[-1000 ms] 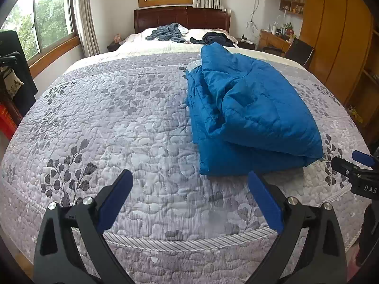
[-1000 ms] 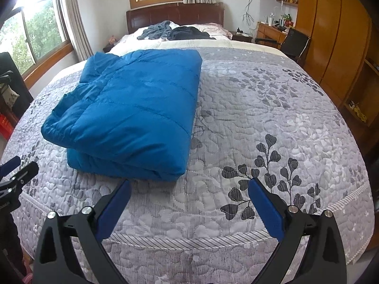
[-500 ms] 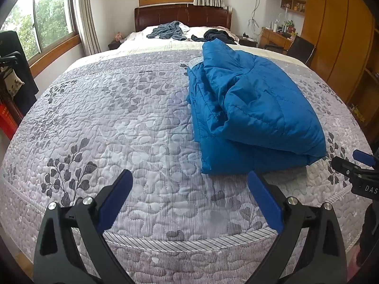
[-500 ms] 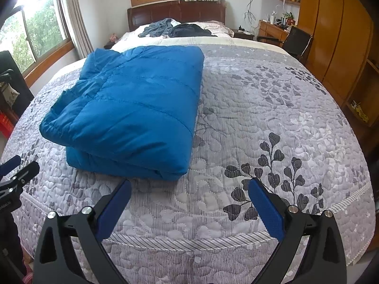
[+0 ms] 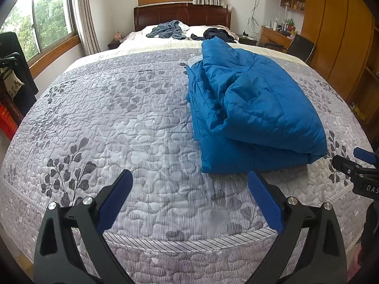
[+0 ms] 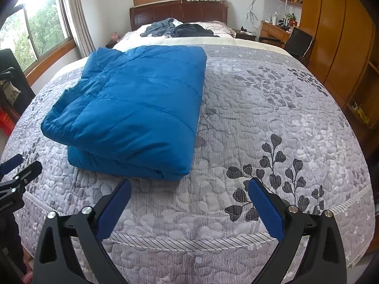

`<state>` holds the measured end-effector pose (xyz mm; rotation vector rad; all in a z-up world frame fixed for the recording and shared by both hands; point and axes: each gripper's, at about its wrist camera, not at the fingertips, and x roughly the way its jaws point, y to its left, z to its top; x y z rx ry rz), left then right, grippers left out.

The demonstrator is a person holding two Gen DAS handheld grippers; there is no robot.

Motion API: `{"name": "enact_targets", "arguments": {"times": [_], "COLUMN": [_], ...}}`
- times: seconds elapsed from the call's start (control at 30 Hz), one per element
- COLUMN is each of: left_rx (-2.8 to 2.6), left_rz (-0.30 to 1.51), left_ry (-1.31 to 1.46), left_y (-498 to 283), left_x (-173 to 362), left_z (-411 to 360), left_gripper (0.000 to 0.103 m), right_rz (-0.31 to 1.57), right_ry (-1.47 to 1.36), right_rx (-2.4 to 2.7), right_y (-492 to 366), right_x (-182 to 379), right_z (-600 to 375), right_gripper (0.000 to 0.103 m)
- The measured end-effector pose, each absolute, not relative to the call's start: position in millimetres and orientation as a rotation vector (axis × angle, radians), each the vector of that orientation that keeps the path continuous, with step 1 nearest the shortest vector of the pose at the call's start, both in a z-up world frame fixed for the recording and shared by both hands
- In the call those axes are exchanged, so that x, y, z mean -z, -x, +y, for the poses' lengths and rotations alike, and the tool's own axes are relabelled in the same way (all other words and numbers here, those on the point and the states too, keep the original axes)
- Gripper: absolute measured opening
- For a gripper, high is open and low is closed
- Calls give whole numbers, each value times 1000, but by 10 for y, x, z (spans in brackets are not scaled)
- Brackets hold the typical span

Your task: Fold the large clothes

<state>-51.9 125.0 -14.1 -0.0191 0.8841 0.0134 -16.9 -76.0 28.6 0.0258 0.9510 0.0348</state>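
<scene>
The blue jacket [image 6: 132, 108] is quilted cloth with a slight sheen. The bedspread [image 6: 260, 123] is matt stitched fabric. The headboard [image 6: 180, 14] is glossy dark wood.

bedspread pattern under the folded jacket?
Grey quilted bedspread with dark leaf sprigs; clearest in the right wrist view.

I am standing in a home bedroom: a quilted bed [image 5: 123, 123] with wooden headboard [image 5: 181, 14], curtained windows [image 5: 51, 27], a wardrobe [image 6: 336, 30] and a cluttered desk [image 5: 276, 35].

Both grippers look alike — the left gripper [image 5: 188, 184] and the right gripper [image 6: 189, 193] have black arms, blue pads [image 6: 266, 209] and silver screws [image 5: 291, 200].
</scene>
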Motion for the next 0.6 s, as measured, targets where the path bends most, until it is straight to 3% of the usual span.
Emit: {"name": "enact_targets", "arguments": {"times": [0.6], "left_rx": [-16], "left_rz": [889], "left_ry": [14], "left_y": [511], "left_x": [167], "left_z": [1267], "left_gripper": [97], "right_rz": [936], "right_ry": [-6], "right_rx": [-44], "right_y": [158], "right_x": [-292], "right_z": [-730], "right_gripper": [99]}}
